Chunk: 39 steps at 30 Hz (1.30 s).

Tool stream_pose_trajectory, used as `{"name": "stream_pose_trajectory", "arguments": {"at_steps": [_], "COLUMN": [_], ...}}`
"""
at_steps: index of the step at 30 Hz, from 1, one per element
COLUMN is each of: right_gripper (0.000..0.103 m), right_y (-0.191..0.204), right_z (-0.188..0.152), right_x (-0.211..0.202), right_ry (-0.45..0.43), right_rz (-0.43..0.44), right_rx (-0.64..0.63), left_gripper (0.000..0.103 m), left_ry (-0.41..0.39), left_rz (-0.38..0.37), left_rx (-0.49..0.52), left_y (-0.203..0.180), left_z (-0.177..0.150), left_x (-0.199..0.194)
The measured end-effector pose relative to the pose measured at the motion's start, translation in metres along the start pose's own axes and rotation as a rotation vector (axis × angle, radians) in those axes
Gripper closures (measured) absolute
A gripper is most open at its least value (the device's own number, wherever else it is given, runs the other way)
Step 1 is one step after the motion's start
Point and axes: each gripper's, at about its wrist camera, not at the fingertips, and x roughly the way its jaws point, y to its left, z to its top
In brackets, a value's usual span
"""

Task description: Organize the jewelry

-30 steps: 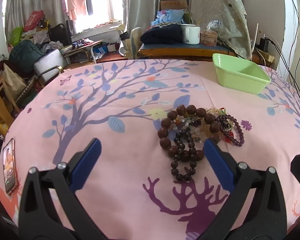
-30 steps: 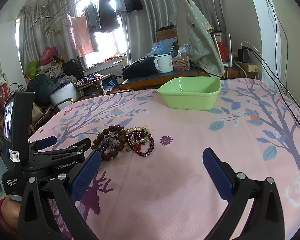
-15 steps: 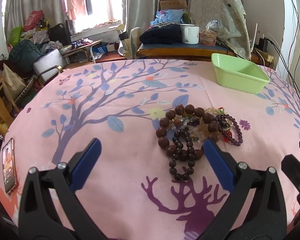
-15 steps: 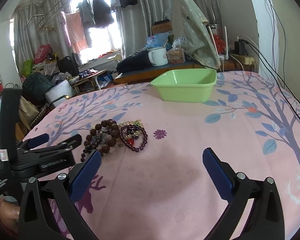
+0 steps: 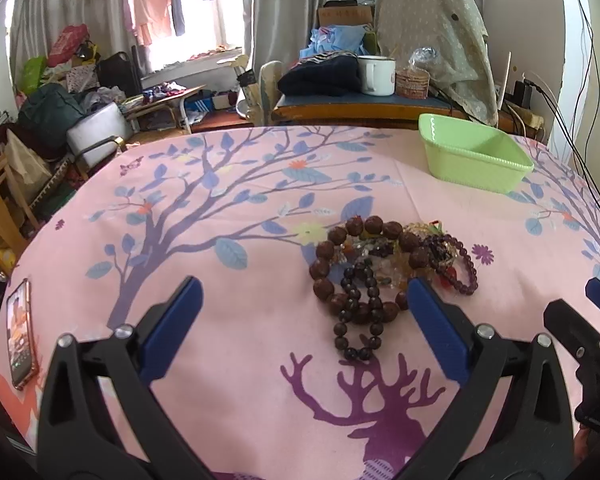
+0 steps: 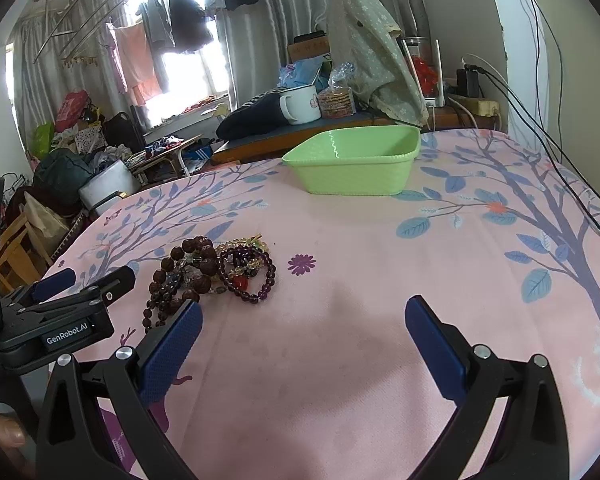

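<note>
A pile of bead bracelets point(image 5: 384, 264) lies on the pink tablecloth: a big brown bead bracelet point(image 5: 324, 268), a small dark bead strand point(image 5: 356, 320) and a purple bead bracelet point(image 5: 460, 268). The pile also shows in the right wrist view point(image 6: 212, 276). A light green plastic basket point(image 5: 476, 156) stands empty at the far right, and also shows in the right wrist view point(image 6: 356, 164). My left gripper point(image 5: 304, 304) is open, just short of the pile. My right gripper point(image 6: 300, 320) is open and empty, to the right of the pile.
A phone point(image 5: 18, 340) lies at the table's left edge. Behind the table are a bench with a white mug point(image 5: 376, 74), folded clothes and a cloth-covered object point(image 5: 432, 36). Cables point(image 6: 540, 92) run along the right wall. Clutter fills the room at left.
Both grippers have shifted slightly. The right gripper has moved left toward the pile. Both stay open and the bracelets have not moved.
</note>
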Motion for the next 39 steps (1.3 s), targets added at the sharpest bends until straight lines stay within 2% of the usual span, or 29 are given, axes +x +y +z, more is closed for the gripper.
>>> {"name": "stream_pose_trajectory", "arguments": {"at_steps": [15, 20, 23, 24, 28, 29, 31, 34, 36, 39], "right_gripper": [0.026, 0.027, 0.039, 0.048, 0.071, 0.074, 0.086, 0.094, 0.096, 0.097], "right_y": [-0.001, 0.004, 0.006, 0.006, 0.006, 0.006, 0.008, 0.016, 0.028, 0.045], "right_z": [0.000, 0.007, 0.018, 0.022, 0.042, 0.045, 0.050, 0.052, 0.049, 0.044], "right_x": [0.000, 0.001, 0.005, 0.008, 0.020, 0.024, 0.034, 0.052, 0.061, 0.069], "right_ry": [-0.001, -0.003, 0.000, 0.008, 0.040, 0.051, 0.084, 0.147, 0.180, 0.209], "right_rz": [0.013, 0.033, 0.052, 0.064, 0.133, 0.147, 0.185, 0.243, 0.269, 0.305], "right_rx": [0.009, -0.029, -0.062, -0.065, -0.072, -0.075, -0.075, -0.077, -0.103, -0.153], "left_gripper": [0.004, 0.004, 0.004, 0.005, 0.005, 0.005, 0.014, 0.022, 0.029, 0.036], "left_ry": [0.018, 0.032, 0.054, 0.062, 0.075, 0.076, 0.086, 0.114, 0.145, 0.214], "left_rz": [-0.007, -0.022, -0.055, -0.069, -0.187, -0.211, -0.265, -0.311, -0.323, -0.382], "left_rx": [-0.002, -0.021, -0.033, -0.045, -0.079, -0.080, -0.074, -0.047, -0.041, -0.073], "left_y": [0.003, 0.022, 0.041, 0.047, 0.068, 0.069, 0.069, 0.062, 0.060, 0.063], "left_z": [-0.001, 0.007, 0.019, 0.023, 0.035, 0.037, 0.039, 0.040, 0.039, 0.035], "left_x": [0.008, 0.017, 0.026, 0.027, 0.030, 0.031, 0.034, 0.046, 0.057, 0.074]}}
